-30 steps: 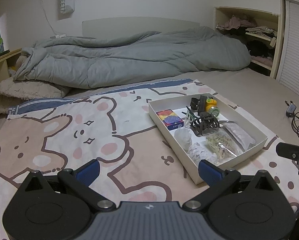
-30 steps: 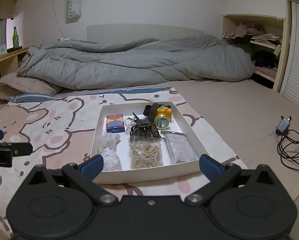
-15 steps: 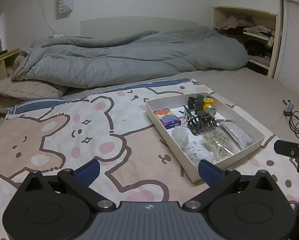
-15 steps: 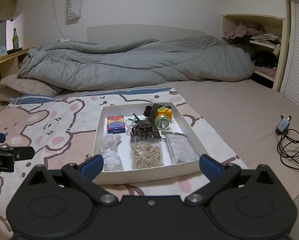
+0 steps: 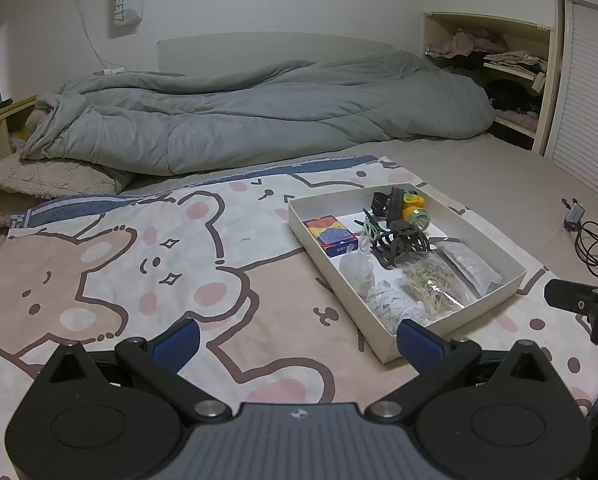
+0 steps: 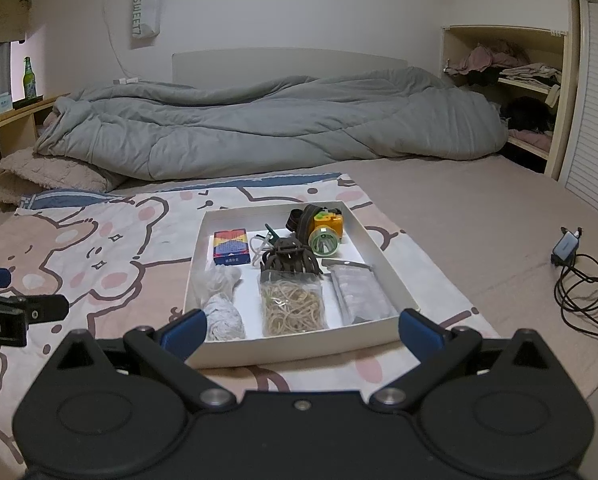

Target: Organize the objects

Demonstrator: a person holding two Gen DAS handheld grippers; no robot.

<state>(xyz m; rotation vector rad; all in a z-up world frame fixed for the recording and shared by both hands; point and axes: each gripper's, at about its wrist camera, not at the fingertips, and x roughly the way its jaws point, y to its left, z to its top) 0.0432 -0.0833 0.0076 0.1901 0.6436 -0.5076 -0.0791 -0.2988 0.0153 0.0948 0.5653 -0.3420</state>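
Both grippers had barely shifted. Left gripper and right gripper hovered spread wide, empty; white box of small items lay on the bear-print blanket, just ahead of right gripper.

Grey duvet bunched across frame centre. Green bottle upper left on shelf. Charger with cable at right edge. Clothes in upper-right shelves. Bear-print blanket lower left.
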